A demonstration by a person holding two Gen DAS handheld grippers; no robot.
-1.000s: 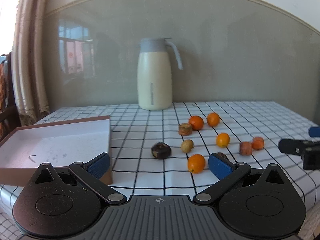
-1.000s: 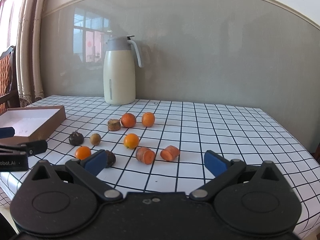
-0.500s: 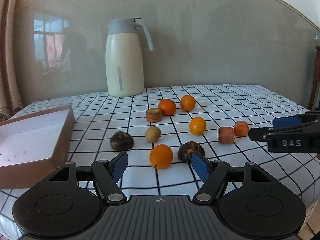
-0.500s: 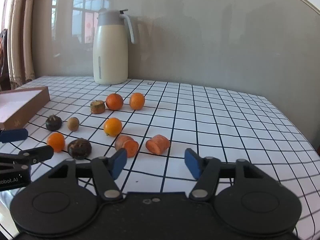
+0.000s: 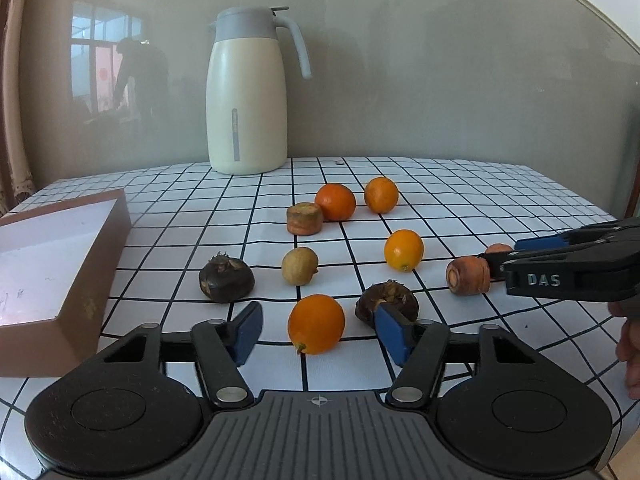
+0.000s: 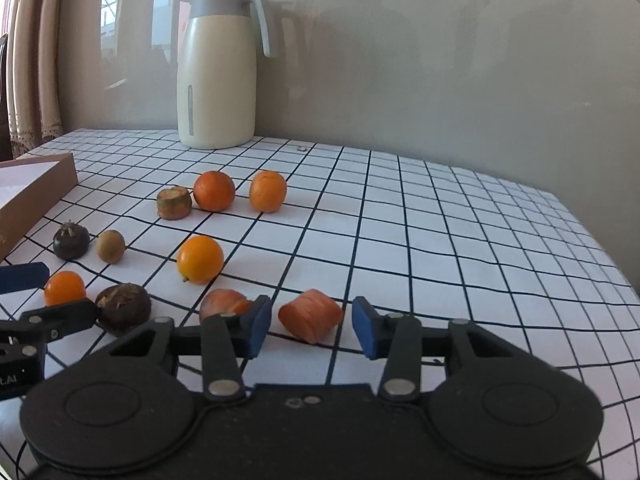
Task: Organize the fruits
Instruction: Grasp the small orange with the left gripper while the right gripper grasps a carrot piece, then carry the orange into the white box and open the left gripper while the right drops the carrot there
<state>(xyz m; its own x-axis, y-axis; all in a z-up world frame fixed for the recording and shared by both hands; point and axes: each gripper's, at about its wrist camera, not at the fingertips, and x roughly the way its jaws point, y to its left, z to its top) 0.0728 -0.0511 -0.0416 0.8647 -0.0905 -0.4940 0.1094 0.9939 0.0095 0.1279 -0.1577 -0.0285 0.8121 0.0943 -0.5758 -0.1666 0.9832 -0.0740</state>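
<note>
Fruit and vegetable pieces lie scattered on the checked tablecloth [image 5: 460,184]. My left gripper [image 5: 320,332] has its jaws closing around the nearest orange [image 5: 316,323], which sits on the cloth with a gap at each blue pad. My right gripper [image 6: 312,330] is closing around a carrot piece [image 6: 311,314], and narrow gaps still show on both sides. A second carrot piece [image 6: 222,304] lies just outside its left finger. Farther back are three more oranges [image 5: 403,250], two dark water chestnuts [image 5: 226,280], a small brown fruit [image 5: 299,266] and a carrot stub [image 5: 305,218].
An open brown box [image 5: 100,264] with a white inside stands at the left edge of the table. A cream jug [image 5: 246,92] stands at the back by the grey wall. A hand [image 5: 628,344] shows at the far right. The right half of the cloth [image 6: 480,240] is bare.
Both grippers have come forward and down to the fruit and narrowed their jaws. The left now straddles the near orange, and the right straddles a carrot piece.
</note>
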